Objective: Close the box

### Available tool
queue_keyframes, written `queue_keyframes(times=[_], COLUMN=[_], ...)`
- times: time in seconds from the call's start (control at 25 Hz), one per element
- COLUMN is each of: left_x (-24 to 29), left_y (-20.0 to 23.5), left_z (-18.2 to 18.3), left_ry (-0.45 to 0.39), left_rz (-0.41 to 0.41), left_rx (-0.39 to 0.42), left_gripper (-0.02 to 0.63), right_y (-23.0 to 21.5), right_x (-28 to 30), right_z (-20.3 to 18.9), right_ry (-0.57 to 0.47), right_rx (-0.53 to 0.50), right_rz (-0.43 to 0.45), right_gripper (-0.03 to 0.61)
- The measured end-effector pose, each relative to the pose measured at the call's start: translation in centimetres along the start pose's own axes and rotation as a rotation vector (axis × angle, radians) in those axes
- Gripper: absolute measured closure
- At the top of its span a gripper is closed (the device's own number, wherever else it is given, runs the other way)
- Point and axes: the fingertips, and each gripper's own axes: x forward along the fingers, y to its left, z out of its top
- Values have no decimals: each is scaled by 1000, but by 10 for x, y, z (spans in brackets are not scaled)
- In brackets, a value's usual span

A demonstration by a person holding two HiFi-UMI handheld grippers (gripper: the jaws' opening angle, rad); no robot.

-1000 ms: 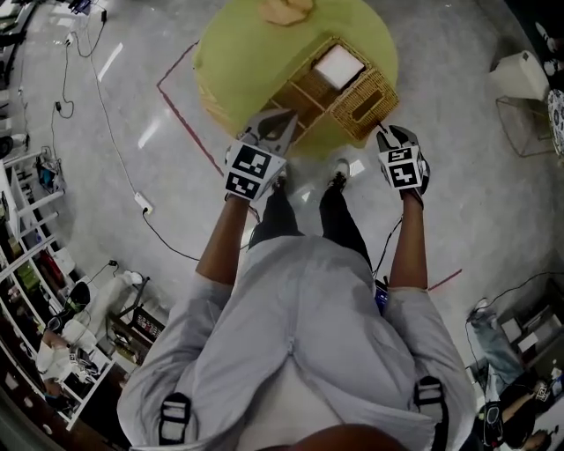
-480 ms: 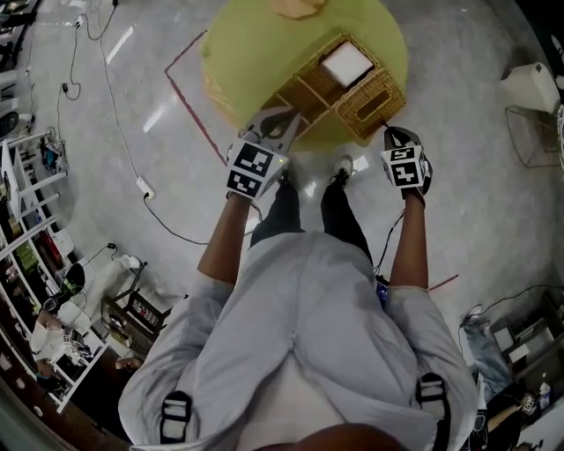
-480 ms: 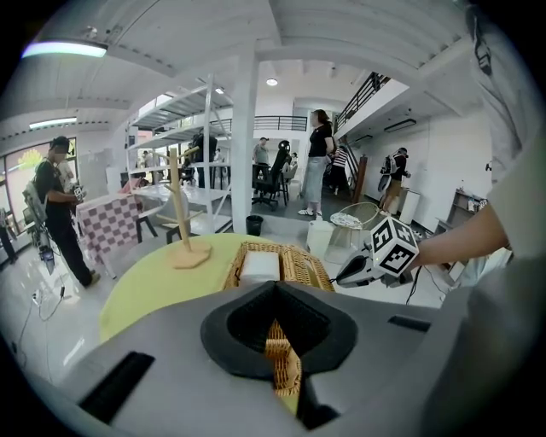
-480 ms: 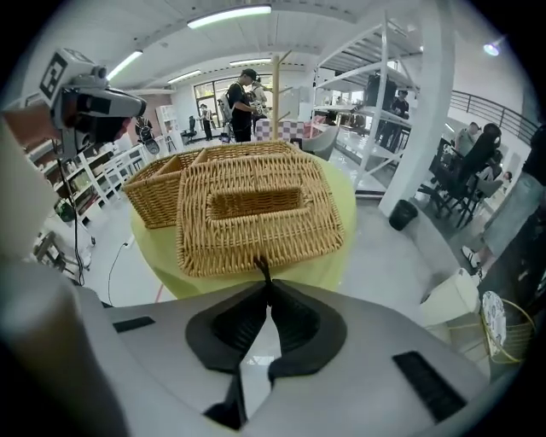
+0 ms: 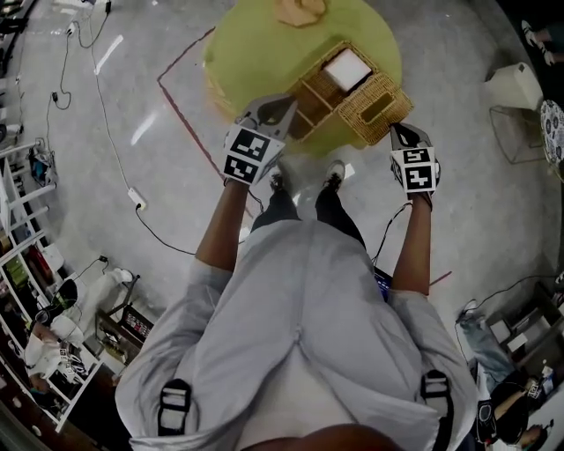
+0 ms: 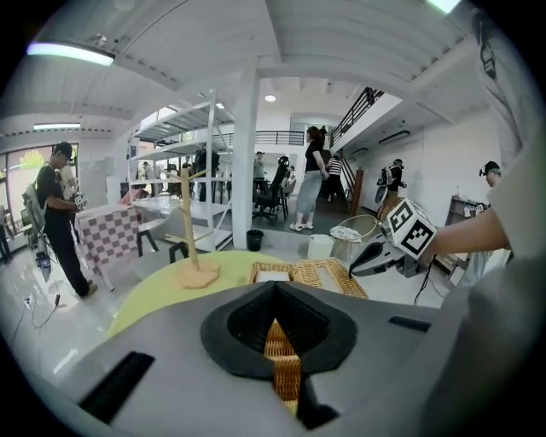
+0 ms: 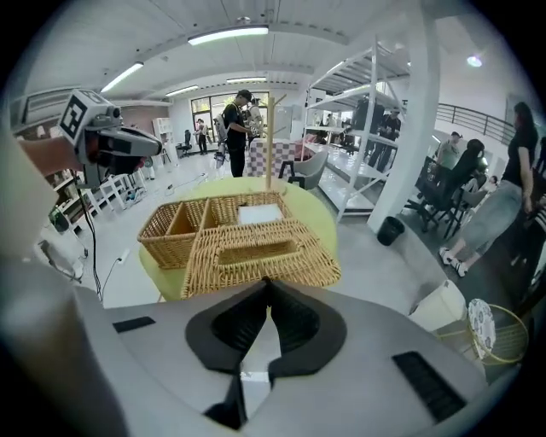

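Observation:
A wicker box point(image 5: 322, 88) with compartments stands open at the near edge of a round yellow-green table point(image 5: 256, 44). A white block point(image 5: 346, 69) lies in one compartment. The wicker lid point(image 5: 374, 99) lies flat, swung out to the right. My left gripper point(image 5: 271, 110) is at the box's near left corner, and wicker point(image 6: 281, 354) shows between its closed jaws. My right gripper point(image 5: 394, 130) is at the lid's near corner. In the right gripper view its tips point(image 7: 268, 284) meet at the edge of the lid point(image 7: 256, 247).
A wooden stand point(image 5: 300, 11) sits at the table's far side. Red tape point(image 5: 189, 123) and a cable run across the floor on the left. A white bin point(image 5: 515, 84) stands to the right, shelves to the far left. People stand in the background.
My right gripper has edged forward onto the lid's near corner. The left gripper stays at the box's corner. The head view has shifted slightly.

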Motion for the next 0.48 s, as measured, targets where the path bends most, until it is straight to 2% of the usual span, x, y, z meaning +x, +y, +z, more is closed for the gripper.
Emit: queue_keyframes(times=[0.24, 0.48], left_x=[-6, -16], left_y=[28, 54], left_z=[11, 21], left_ry=[-41, -72], left_rz=[7, 21], left_rx=[-9, -7], left_gripper=[586, 586], right_y=[-5, -2], right_x=[-25, -29], right_z=[47, 94], right_ry=[-96, -149], right_rx=[75, 46], right_rz=[-13, -25], right_gripper=[541, 541])
